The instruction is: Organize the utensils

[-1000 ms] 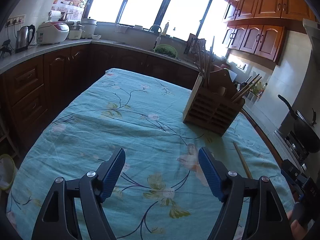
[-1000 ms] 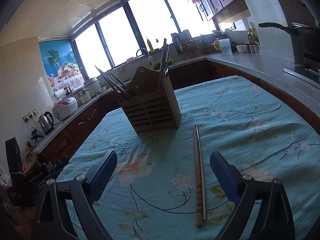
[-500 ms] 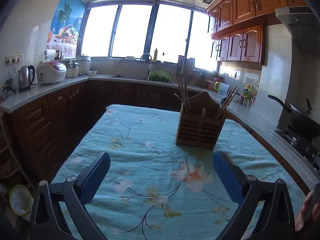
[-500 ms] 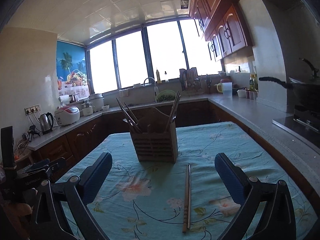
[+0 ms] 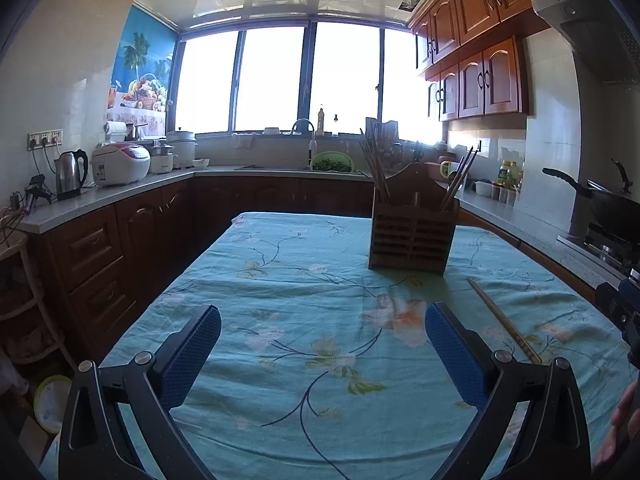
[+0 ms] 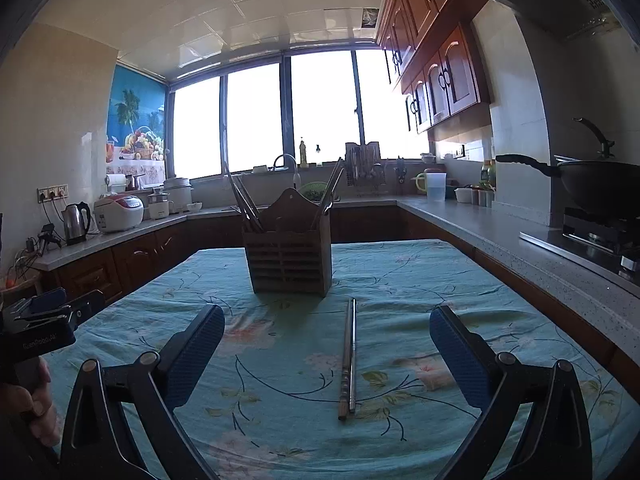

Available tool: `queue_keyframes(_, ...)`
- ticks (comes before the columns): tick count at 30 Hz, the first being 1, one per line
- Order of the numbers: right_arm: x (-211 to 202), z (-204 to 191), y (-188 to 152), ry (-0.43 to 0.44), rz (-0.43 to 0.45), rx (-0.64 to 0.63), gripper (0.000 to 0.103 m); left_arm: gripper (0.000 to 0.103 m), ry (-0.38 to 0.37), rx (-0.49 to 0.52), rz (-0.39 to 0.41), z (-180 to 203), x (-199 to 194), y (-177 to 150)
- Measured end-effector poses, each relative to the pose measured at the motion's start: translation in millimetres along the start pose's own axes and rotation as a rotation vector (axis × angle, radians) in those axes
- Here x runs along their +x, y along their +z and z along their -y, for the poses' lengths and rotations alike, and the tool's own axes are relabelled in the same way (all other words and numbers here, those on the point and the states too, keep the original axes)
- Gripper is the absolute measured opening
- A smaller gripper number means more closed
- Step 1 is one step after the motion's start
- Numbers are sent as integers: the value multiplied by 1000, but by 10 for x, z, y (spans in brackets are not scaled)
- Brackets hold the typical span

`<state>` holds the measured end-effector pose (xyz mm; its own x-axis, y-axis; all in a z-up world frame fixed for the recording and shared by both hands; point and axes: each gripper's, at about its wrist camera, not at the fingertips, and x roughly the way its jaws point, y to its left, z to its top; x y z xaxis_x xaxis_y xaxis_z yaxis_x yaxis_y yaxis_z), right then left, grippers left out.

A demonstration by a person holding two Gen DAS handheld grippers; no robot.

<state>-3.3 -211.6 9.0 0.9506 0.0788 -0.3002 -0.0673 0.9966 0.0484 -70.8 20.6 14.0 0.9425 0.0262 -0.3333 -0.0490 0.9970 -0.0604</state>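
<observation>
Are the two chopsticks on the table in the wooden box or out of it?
Out. The chopsticks lie flat, side by side on the flowery tablecloth, in front of the wooden holder, not touching it.

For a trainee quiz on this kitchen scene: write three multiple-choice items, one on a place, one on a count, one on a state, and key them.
1. Where do the loose chopsticks lie?
A. On the tablecloth, in front of the wooden holder
B. Inside the holder
C. On the counter

2. How many loose chopsticks lie there?
A. One
B. Two
C. Four

3. How is the right hand-held gripper?
A. Shut on a chopstick
B. Shut on nothing
C. Open, holding nothing

Key: 1 A, they rest flat on the cloth before the holder. 2 B, two sticks lie side by side. 3 C, its blue pads stand wide apart, clear of the sticks.
</observation>
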Motion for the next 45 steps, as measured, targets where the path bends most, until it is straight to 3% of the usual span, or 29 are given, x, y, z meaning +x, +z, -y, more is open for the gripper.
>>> queue_keyframes(12,-67,58,-31,4,-7,7,103,102,17,27,-9,-36,30,-36)
queue_keyframes(23,23,102,-95,-15,-78,39,103,102,56,63,-59,40,105,-41)
queue_keyframes(45,-58,41,-50,-3,-39,8,103,102,58,48,-22,0,42,-63)
